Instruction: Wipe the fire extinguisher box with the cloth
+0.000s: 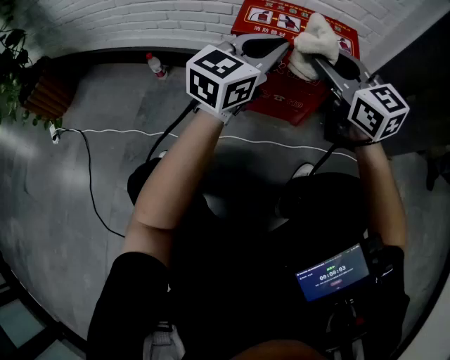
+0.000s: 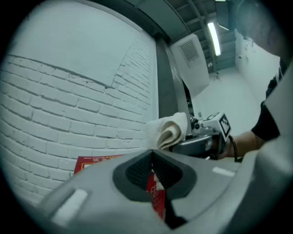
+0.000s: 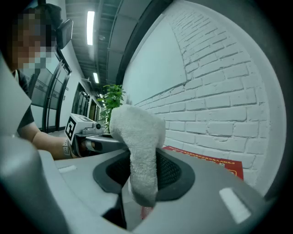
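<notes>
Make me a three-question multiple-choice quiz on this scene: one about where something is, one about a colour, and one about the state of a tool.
1. Where is the bottle?
A) on the floor near the wall, left of the fire extinguisher box
B) on top of the box
C) on a table

2. What colour is the fire extinguisher box?
A) blue
B) red
C) yellow

3. What state is the right tool in?
A) open and empty
B) shut on the cloth
C) shut on the bottle

Answers:
1 A: the head view shows it on the floor by the wall.
2 B: its faces are red.
3 B: white cloth is pinched between its jaws.
</notes>
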### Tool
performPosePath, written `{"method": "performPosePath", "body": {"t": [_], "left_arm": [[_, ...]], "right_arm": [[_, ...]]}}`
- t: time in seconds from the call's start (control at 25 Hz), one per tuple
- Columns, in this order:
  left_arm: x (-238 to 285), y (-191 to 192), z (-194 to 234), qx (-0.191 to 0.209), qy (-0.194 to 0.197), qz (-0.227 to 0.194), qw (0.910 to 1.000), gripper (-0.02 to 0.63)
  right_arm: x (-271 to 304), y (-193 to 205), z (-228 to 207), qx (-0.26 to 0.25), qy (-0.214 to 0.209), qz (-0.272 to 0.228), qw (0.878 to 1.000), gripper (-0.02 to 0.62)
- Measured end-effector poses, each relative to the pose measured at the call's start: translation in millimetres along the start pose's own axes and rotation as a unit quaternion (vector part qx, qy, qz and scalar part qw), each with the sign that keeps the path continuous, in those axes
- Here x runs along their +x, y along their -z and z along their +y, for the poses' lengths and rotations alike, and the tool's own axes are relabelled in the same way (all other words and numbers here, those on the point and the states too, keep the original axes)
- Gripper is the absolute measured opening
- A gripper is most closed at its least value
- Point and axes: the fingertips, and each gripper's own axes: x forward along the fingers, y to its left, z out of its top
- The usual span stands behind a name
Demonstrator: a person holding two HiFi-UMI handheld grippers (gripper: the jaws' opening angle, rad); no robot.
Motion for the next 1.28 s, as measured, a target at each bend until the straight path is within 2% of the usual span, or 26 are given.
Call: {"method": "performPosePath", "body": {"t": [0.24,0.44,0.6,0.72,0.84,0.96,1.16,1.28], "left_arm": [[14,4,37,0.018,-0.003,0.013,0.9998,0.002],[23,1,67,0.035,0.002,0.017,0.9992,0.002],[33,-5,93,0.035,-0.004,0.016,0.9992,0.002],[39,-6,117,0.016,-0.027,0.017,0.9994,0.002],[40,-5,142,0.000,-0.053,0.026,0.9982,0.002],[35,5,163,0.014,-0.088,0.053,0.9946,0.002],[24,19,187,0.013,-0.128,0.081,0.9883,0.000],[20,24,192,0.010,-0.135,0.089,0.9868,0.001]], "right_arm": [[36,-10,-38,-0.035,0.012,0.011,0.999,0.135],[76,-27,-52,-0.070,0.015,0.022,0.997,0.133],[107,-28,-63,-0.093,0.027,0.028,0.995,0.133],[127,-23,-73,-0.139,0.043,0.051,0.988,0.133],[149,-21,-89,-0.205,0.059,0.092,0.973,0.132],[174,-18,-103,-0.264,0.055,0.150,0.951,0.131],[207,-5,-119,-0.387,0.081,0.225,0.891,0.129],[223,-7,-130,-0.435,0.106,0.249,0.859,0.129]]}}
